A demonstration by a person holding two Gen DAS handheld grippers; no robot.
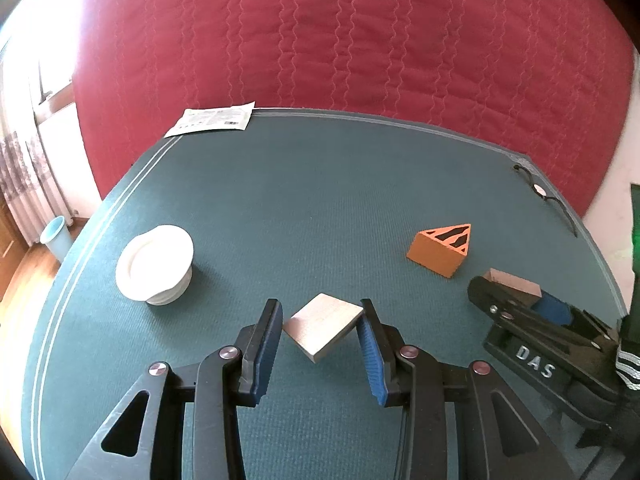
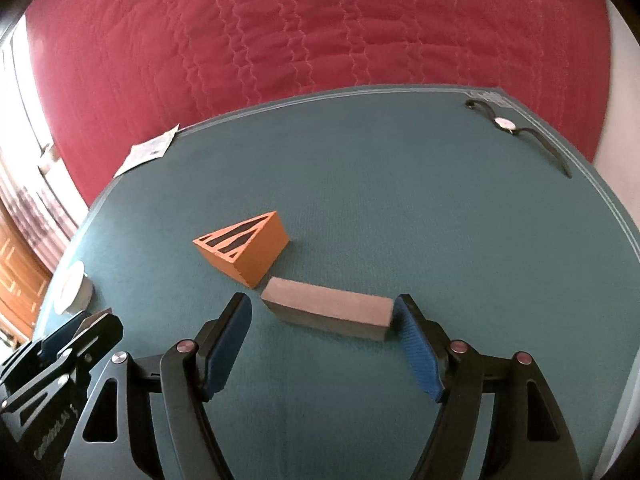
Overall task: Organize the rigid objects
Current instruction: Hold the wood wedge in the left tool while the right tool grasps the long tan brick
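Note:
My left gripper (image 1: 320,306) is shut on a pale square wooden block (image 1: 324,328), pinched corner to corner and tilted above the green table (image 1: 300,200). An orange wedge with black stripes (image 1: 440,250) (image 2: 244,248) lies on the cloth. Just in front of the wedge rests a grey-brown oblong block (image 2: 328,310) (image 1: 514,282). My right gripper (image 2: 323,299) stands open around it: the right pad is at the block's end and the left pad is clear of it. The left gripper (image 2: 80,332) shows at the right wrist view's lower left, and the right gripper (image 1: 516,300) at the left wrist view's right edge.
Stacked white plates (image 1: 156,264) (image 2: 74,288) sit at the table's left. A printed paper (image 1: 212,120) lies at the far left corner and a wristwatch (image 2: 504,122) at the far right corner. A red quilted cover (image 1: 320,40) rises behind, and a blue bin (image 1: 56,238) stands on the floor.

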